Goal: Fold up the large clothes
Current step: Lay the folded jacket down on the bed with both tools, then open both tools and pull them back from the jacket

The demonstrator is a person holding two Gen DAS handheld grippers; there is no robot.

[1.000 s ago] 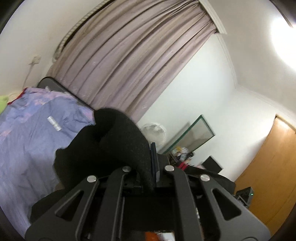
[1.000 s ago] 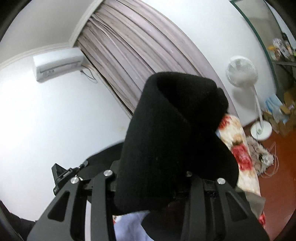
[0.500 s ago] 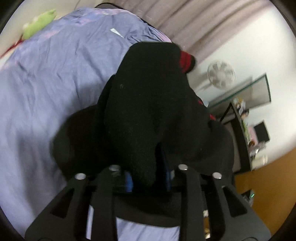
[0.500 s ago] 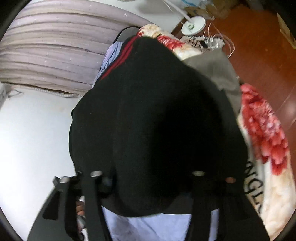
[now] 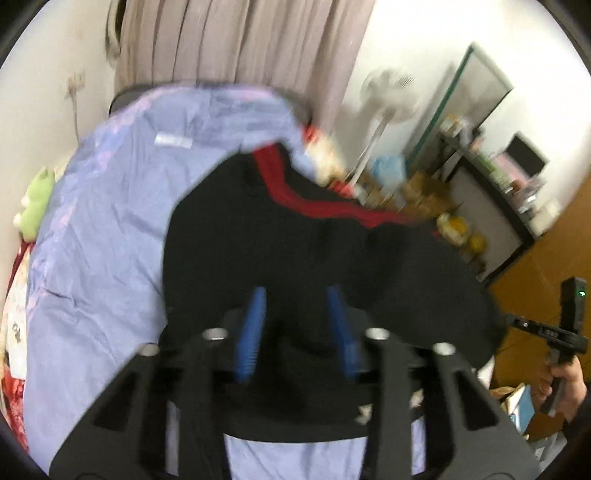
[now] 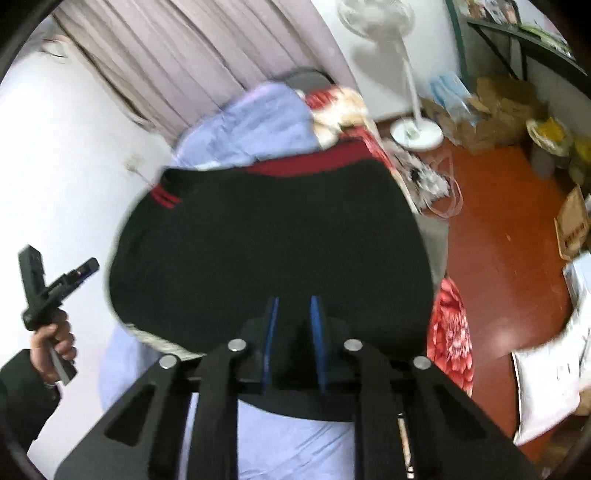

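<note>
A black garment with red trim lies spread on a bed, both hand-held grippers parted and empty above it.

The black garment [image 5: 295, 236] [image 6: 273, 240] rests flat across the lavender bedsheet [image 5: 110, 221] [image 6: 258, 122], its red band [image 5: 291, 192] [image 6: 314, 162] along the far edge. The left hand-held gripper [image 5: 295, 295] has its blue pads spread wide over the near hem, gripping nothing; the right hand-held gripper [image 6: 293, 302] has its pads a narrower gap apart, also empty. Each wrist view catches the other tool gripped in the person's hand [image 5: 561, 380] [image 6: 55, 336] off to the side. Behind the bed hang pale curtains [image 5: 240, 40] [image 6: 177, 62], with a white standing fan [image 5: 388, 96] [image 6: 376, 14] on the red-brown floor [image 6: 498, 240]; a floral blanket [image 6: 450, 332] drapes the bed's right side and a green plush toy [image 5: 37, 199] sits at its left edge.
</note>
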